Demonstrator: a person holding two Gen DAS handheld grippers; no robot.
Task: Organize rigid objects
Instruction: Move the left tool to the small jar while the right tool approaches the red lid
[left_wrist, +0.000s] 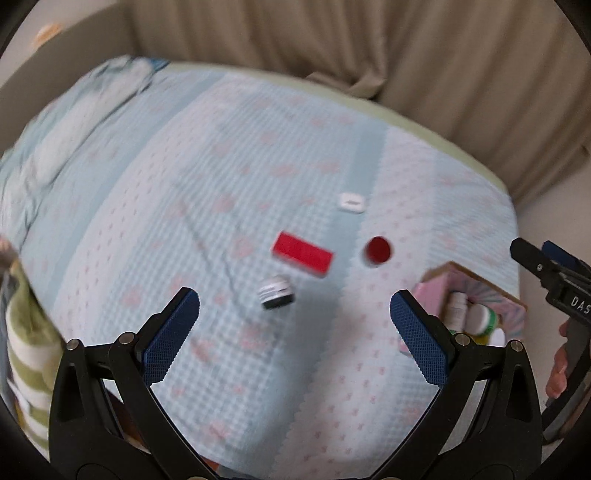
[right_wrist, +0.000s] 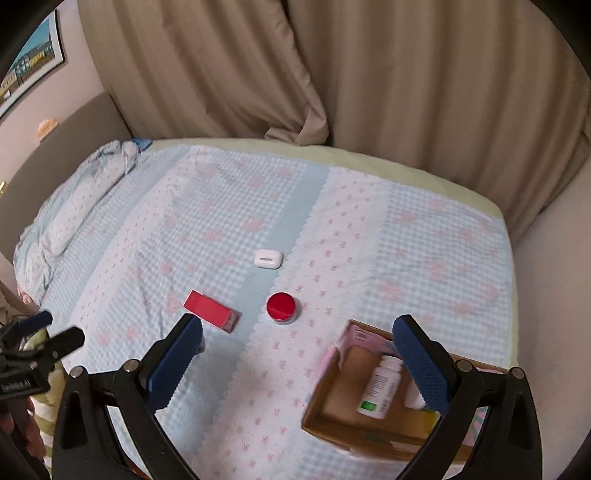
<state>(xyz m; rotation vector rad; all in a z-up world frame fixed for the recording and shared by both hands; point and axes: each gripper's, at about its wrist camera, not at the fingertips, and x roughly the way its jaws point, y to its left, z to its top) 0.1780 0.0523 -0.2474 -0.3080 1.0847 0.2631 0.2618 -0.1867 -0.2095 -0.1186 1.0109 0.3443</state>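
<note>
We see a bed (right_wrist: 369, 236) covered in a blue-and-pink checked quilt, with the loose things lying near its middle and a cardboard box (right_wrist: 332, 406) toward its right edge. Our left hand-held gripper (left_wrist: 294, 301) hangs over the quilt with its jaws spread wide and nothing between them; our right hand-held gripper (right_wrist: 297, 332) is likewise wide apart and empty, its right finger over the box. Only the left wrist view shows a small black-and-white jar (left_wrist: 277, 293) lying on its side just in front of the red box (left_wrist: 302, 254); in the right wrist view that spot is hidden behind the left finger. Both views show the red-lidded round tin (right_wrist: 281, 307) right of the red box and the white earbud case (right_wrist: 268, 258) beyond them, all apart from one another. The right wrist view looks into the cardboard box, where a white bottle (right_wrist: 380, 386) with a green label lies; the left view shows at least 2 containers there, blurred.
</note>
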